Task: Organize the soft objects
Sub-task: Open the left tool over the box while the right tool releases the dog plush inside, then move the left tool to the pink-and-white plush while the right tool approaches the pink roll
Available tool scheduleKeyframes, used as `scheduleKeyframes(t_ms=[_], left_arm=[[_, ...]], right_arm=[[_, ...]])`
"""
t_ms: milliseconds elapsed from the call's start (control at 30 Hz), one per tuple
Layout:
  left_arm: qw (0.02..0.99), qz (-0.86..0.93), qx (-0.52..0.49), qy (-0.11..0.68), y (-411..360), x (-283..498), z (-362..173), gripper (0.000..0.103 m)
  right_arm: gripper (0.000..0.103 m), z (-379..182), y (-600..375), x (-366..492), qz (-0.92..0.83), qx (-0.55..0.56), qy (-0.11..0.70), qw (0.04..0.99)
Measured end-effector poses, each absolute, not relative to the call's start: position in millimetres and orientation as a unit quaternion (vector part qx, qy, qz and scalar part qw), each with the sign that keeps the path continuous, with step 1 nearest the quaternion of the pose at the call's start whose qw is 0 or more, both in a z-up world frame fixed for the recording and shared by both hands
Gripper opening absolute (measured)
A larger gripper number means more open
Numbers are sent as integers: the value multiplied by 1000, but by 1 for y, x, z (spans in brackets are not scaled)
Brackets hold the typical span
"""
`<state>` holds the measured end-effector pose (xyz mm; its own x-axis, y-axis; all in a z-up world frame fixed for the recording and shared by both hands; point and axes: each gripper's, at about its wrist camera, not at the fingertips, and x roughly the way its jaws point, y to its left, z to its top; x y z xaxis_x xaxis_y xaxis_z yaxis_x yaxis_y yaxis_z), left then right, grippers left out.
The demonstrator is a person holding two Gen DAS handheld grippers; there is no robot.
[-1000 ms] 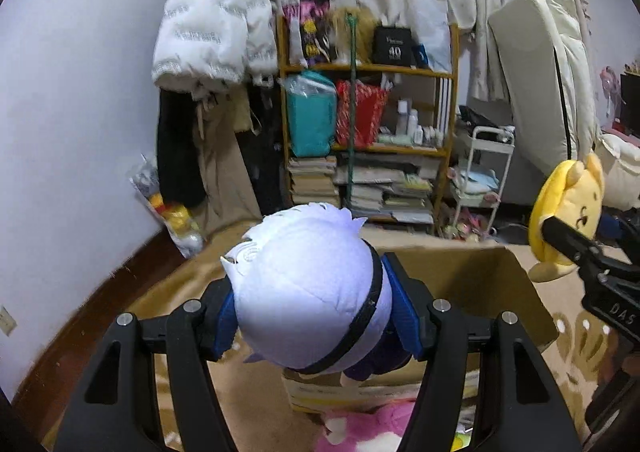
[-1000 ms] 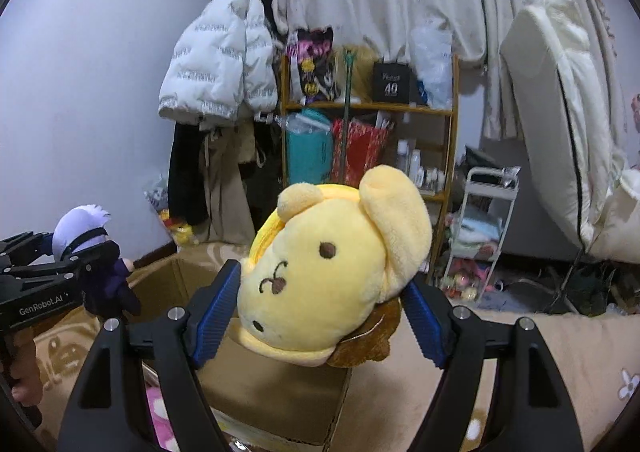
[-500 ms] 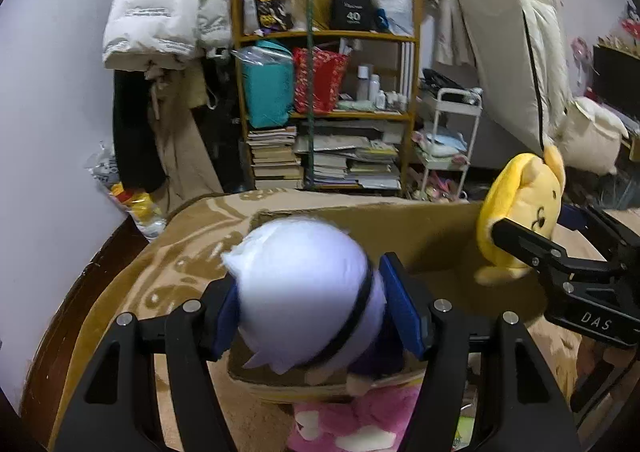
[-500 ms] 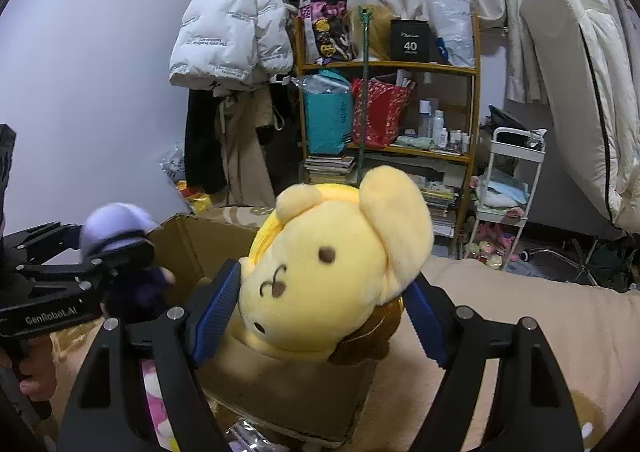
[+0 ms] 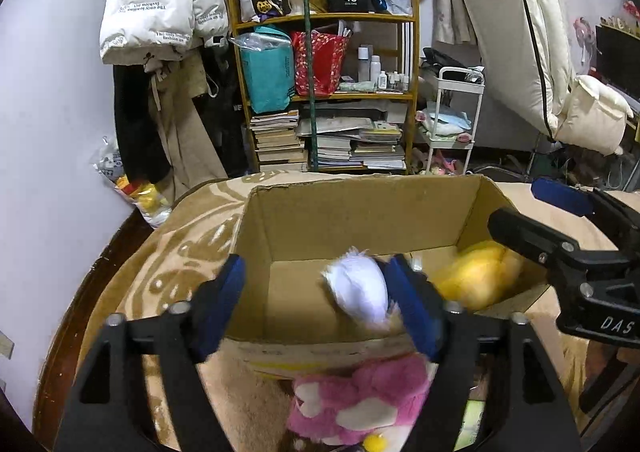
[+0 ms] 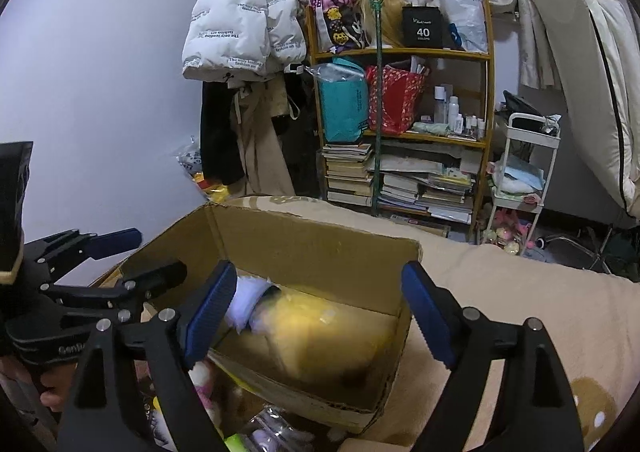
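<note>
An open cardboard box (image 5: pixel 360 212) sits at the centre of both views on a tan patterned blanket (image 5: pixel 188 252). Inside it lie two blurred soft toys: a white-haired plush (image 5: pixel 360 292) near the middle of the left wrist view and a yellow plush (image 5: pixel 476 280) toward the box's right wall. In the right wrist view the yellow plush (image 6: pixel 320 332) fills the box floor, with the white-haired plush (image 6: pixel 248 300) just beside it on the left.

The left tool (image 5: pixel 320 304) hangs over the box's near rim; its jaws have just been opening and now stand spread, the white-haired plush close against the right pad. The right tool (image 6: pixel 316 308) is likewise spread, its jaws just widened, nothing pinched.

A pink plush (image 5: pixel 360 400) lies outside the box, at the bottom of the left wrist view. A wooden shelf (image 5: pixel 324 92) with bags and stacked books stands behind.
</note>
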<state>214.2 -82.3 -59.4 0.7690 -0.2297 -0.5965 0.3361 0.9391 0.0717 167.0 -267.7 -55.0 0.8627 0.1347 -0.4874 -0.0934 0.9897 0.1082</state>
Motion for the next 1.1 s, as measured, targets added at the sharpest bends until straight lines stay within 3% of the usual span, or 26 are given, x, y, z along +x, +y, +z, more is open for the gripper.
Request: scheduleKeyframes(t_ms=[200, 1100], left_arm=[[941, -132, 92, 298, -76, 202, -53, 98], [950, -81, 88, 288, -46, 116, -34, 100]], right_arm=[[103, -45, -271, 156, 51, 60, 246, 966], [103, -8, -270, 65, 9, 55, 214, 975]])
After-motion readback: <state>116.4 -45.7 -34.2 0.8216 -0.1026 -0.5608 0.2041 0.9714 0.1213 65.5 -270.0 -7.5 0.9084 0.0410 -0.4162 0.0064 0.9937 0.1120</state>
